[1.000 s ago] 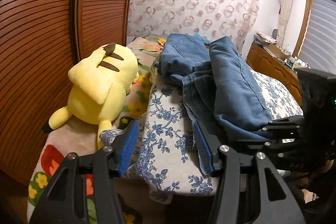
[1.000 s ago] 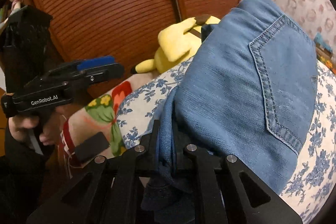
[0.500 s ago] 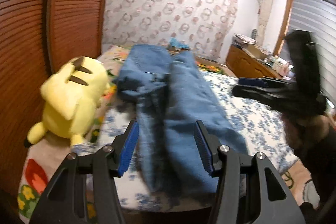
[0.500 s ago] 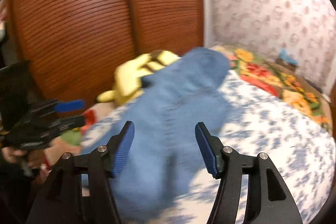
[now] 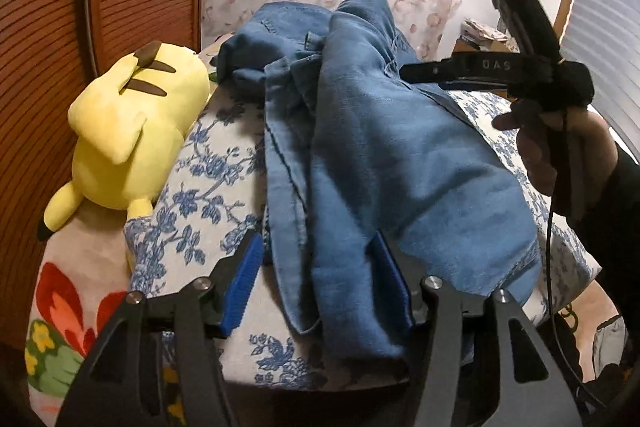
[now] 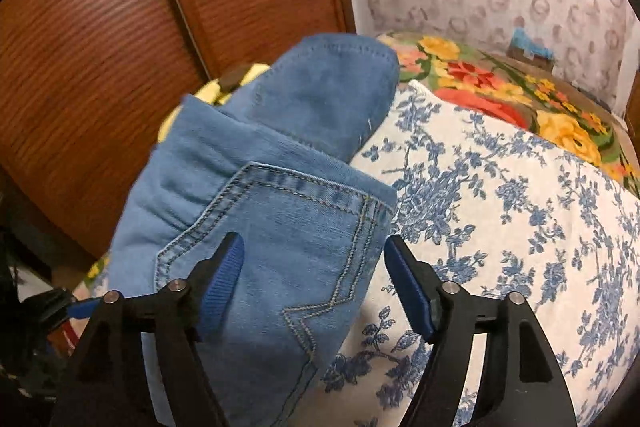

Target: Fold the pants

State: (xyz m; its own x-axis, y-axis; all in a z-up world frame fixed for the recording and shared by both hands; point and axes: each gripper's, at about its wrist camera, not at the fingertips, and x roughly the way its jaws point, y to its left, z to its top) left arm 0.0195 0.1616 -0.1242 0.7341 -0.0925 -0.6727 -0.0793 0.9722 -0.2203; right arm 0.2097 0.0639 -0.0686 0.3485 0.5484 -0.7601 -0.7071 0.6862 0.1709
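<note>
The pants [image 5: 384,155] lie lengthwise on the bed [image 5: 208,179], folded leg over leg, waist end far, hems near the bed's near edge. A yellow plush [image 5: 128,131] lies just left of them, against the wooden door [image 5: 48,27].

Left hand-held gripper [image 5: 316,283]: released. Its jaws have just opened a little further, and they straddle the near hem end of the pants; the pads [image 5: 242,285] do not press on the cloth. Right hand-held gripper [image 6: 314,283]: released. Its jaws have just been opening wide, with the back pocket [image 6: 288,227] area below and between them, nothing clamped. In the left view I see it held in a hand [image 5: 560,155] over the right side of the pants.

Step in hand, as I judge it: take a fresh hold for the crosswise fold.

1. I would close the left gripper on the full stack of hem layers, not the top layer alone.
2. I would take the right hold at the same end, on the opposite edge, so the fold line runs square.
3. I would lift both holds level and carry the hems toward the waist.
4. I would keep clear of the plush, since the left edge lies close to it.

Readable writing: the side of the right gripper shows the letters "DAS" [image 5: 496,65]. I can read no other label.
</note>
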